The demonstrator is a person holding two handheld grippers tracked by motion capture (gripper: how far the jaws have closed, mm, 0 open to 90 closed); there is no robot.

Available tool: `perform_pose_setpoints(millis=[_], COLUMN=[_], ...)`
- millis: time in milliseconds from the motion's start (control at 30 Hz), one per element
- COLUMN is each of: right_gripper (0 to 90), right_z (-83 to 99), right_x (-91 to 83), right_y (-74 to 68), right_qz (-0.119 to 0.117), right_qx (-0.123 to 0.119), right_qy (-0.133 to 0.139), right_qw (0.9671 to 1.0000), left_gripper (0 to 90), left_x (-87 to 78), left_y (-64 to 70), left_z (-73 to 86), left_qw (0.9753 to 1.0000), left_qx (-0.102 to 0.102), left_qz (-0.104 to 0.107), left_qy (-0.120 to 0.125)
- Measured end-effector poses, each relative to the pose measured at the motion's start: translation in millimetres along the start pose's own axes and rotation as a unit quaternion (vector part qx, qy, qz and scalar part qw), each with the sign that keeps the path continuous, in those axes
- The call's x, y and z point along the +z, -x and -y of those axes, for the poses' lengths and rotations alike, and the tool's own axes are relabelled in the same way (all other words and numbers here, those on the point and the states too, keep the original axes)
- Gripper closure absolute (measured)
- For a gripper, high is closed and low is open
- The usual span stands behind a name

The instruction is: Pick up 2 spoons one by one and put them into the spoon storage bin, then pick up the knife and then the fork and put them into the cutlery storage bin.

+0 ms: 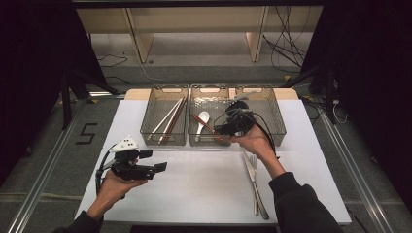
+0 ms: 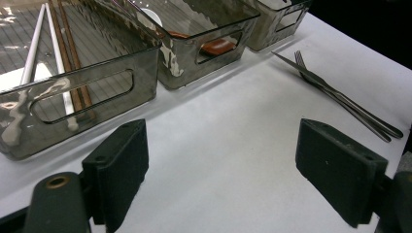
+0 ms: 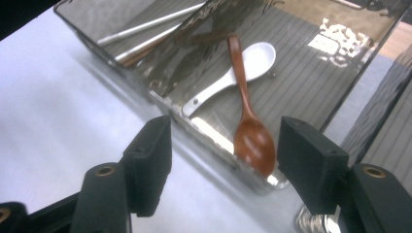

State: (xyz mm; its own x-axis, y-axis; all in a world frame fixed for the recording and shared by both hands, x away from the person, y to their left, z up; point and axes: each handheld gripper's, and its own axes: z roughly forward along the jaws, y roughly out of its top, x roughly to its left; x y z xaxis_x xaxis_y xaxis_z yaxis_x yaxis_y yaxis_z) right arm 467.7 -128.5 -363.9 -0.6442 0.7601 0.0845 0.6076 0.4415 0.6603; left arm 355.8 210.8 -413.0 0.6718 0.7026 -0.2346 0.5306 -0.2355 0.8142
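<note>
My right gripper (image 1: 224,129) hangs with its jaws spread wide and nothing between them, poised just above the near wall of the middle bin (image 3: 214,133); straight ahead of the jaws, inside that bin, the wooden spoon (image 3: 250,126) lies with its bowl against the near wall and its handle running away from me, crossing over the white ceramic spoon (image 3: 233,80) that sits just beyond it (the two touch where they cross, as far as I can tell). Farther off and to the left of these jaws I see the left bin (image 3: 104,19) with the chopsticks (image 3: 145,26) lying lengthwise in it. My left gripper (image 1: 154,162) is also wide open and empty, held low over the bare white table (image 2: 228,126), well apart from the other hand. Ahead of its jaws and to the left stands that same left bin, with white and brown chopsticks resting against its near wall; beyond that comes the middle bin, the reddish spoon bowl showing through its handle slot. To the right and farther out, a knife (image 2: 335,92) and fork (image 2: 311,73) lie side by side on the table, touching or nearly so, and the right bin (image 2: 274,22) stands beyond them
</note>
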Motion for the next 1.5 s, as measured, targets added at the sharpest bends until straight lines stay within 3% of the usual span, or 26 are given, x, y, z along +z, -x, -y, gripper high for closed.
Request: perform_pose_setpoints(millis=[367,633,900,1500], right_gripper=[32.4,31.7,31.0,31.2], right_z=[23.1,45.0,67.3,97.4], right_x=[-16.5,-26.6,-30.3,-32.0], right_y=[-0.7,2.1,5.9,4.6], right_qz=[-0.002,-0.001,0.002,0.006], right_qx=[-0.001,0.0,0.008,0.018], right_qy=[-0.004,-0.023,-0.046,-0.089], right_qw=[1.0,0.9997,0.9989,0.9958], left_gripper=[18.8,18.8,18.8,18.8], left_x=[1.1,2.2,1.3,1.1], left_y=[0.7,1.3,1.2,2.0], left_z=[-1.7,-3.0,-2.3,-1.7], left_qw=[1.0,1.0,1.0,1.0], left_qx=[0.002,0.002,0.001,0.002], left_qz=[0.0,0.001,0.0,0.0], left_qy=[0.0,0.001,0.003,0.002])
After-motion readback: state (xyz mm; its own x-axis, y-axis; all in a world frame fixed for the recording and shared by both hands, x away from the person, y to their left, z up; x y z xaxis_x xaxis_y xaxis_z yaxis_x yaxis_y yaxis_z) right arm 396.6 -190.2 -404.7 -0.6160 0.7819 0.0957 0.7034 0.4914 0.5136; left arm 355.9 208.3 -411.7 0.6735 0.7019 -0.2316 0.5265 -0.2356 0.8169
